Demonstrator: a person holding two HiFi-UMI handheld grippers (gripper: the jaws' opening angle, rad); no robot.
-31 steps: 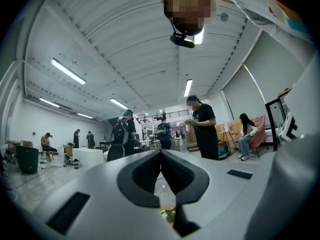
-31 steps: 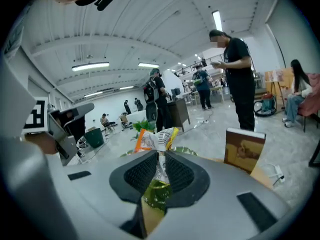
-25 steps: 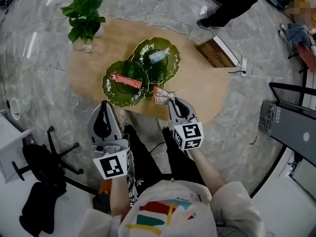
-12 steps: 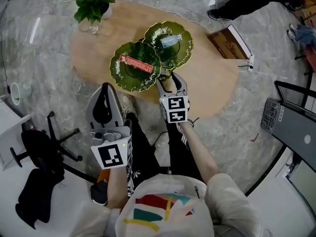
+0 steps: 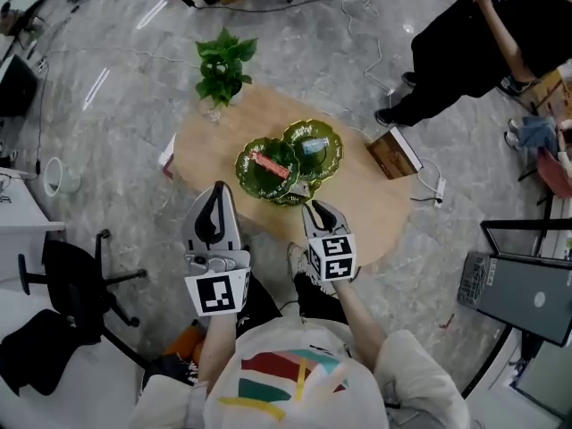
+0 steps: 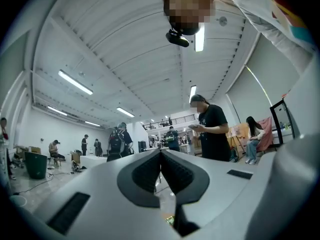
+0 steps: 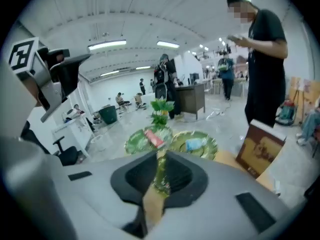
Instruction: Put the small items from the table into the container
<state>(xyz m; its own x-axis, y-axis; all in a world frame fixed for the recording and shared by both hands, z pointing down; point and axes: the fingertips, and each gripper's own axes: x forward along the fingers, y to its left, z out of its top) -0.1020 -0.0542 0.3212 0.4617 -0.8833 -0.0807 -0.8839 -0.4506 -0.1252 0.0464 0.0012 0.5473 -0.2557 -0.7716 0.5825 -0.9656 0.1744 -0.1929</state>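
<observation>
Two green leaf-shaped plates (image 5: 245, 163) (image 5: 333, 143) sit on the round wooden table (image 5: 375, 206). One carries a red packet (image 5: 268, 163), the other a blue packet (image 5: 313, 146). My right gripper (image 5: 310, 206) hangs over the table's near edge. Its jaws are closing with a thin orange-and-green snack packet (image 5: 299, 189) edge-on between the pads, clear of the table. The right gripper view shows that packet (image 7: 160, 176) in the gripper (image 7: 160, 156), with both plates (image 7: 134, 143) (image 7: 209, 140) beyond. My left gripper (image 5: 219, 189) is raised beside the table, shut and empty (image 6: 160, 153).
A potted plant (image 5: 221, 65) stands at the table's far edge. A brown box (image 5: 393, 153) leans by the table's right side, near a power strip (image 5: 438, 189). A person in black (image 5: 474, 34) stands beyond. A black office chair (image 5: 63, 280) is at the left.
The right gripper went down onto the snack packet at the table's near edge and now holds it lifted. Both grippers have risen, and the head view now takes in more of the room.
</observation>
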